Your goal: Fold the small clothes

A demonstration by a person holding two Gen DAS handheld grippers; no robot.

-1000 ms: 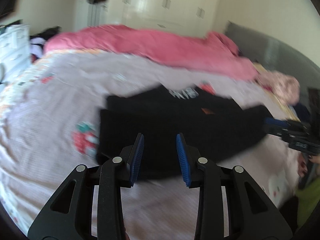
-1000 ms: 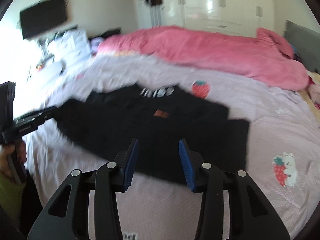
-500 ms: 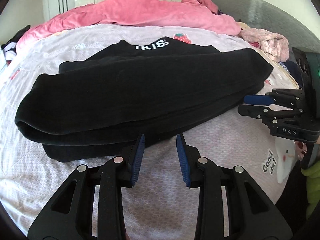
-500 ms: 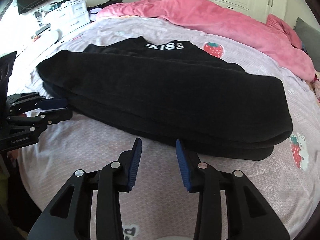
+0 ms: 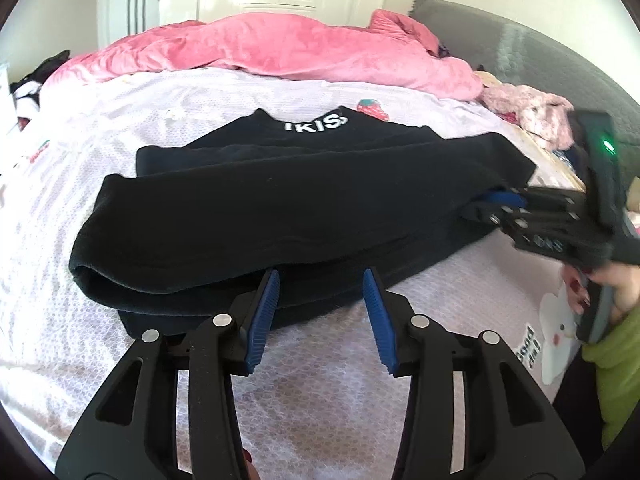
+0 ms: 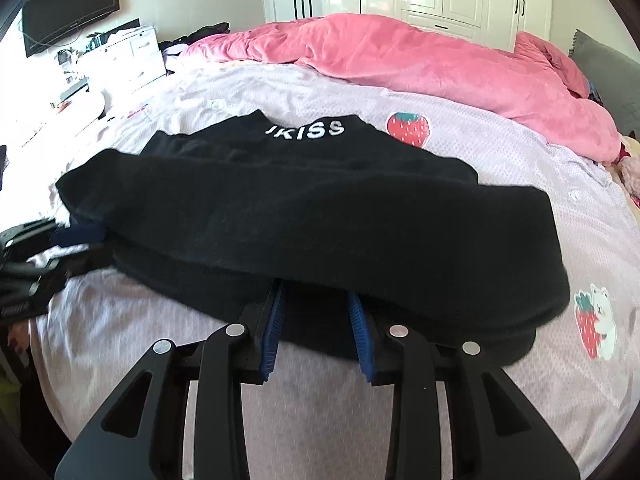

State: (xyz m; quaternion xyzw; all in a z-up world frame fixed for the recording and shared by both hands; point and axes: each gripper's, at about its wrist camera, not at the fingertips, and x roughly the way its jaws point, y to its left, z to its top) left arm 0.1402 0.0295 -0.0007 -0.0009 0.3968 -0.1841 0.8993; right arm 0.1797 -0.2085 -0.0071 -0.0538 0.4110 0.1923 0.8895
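Note:
A black garment (image 5: 280, 208) with white lettering at its collar lies folded in layers on the lilac bed sheet (image 5: 320, 392). My left gripper (image 5: 320, 280) is at the near edge of the garment (image 6: 320, 208), towards its left end. Its jaws are opening and the tips reach the fold without pressing on it. My right gripper (image 6: 316, 294) stands at the near edge towards the right end, open. Its tips are hidden under the top layer, with dark cloth in the gap. The left wrist view shows the right gripper (image 5: 492, 206) poking into the cloth.
A pink duvet (image 5: 280, 56) is heaped across the far side of the bed, with a grey headboard (image 5: 540, 60) and pink patterned clothes (image 5: 532, 112) to the right. A white dresser (image 6: 120, 56) and a wall screen (image 6: 68, 4) stand to the left. A hand (image 5: 600, 284) with a green sleeve holds the right gripper.
Both grippers have come down and forward to the garment's near edge. The right gripper's tips have slid under the top layer. The left jaws have widened.

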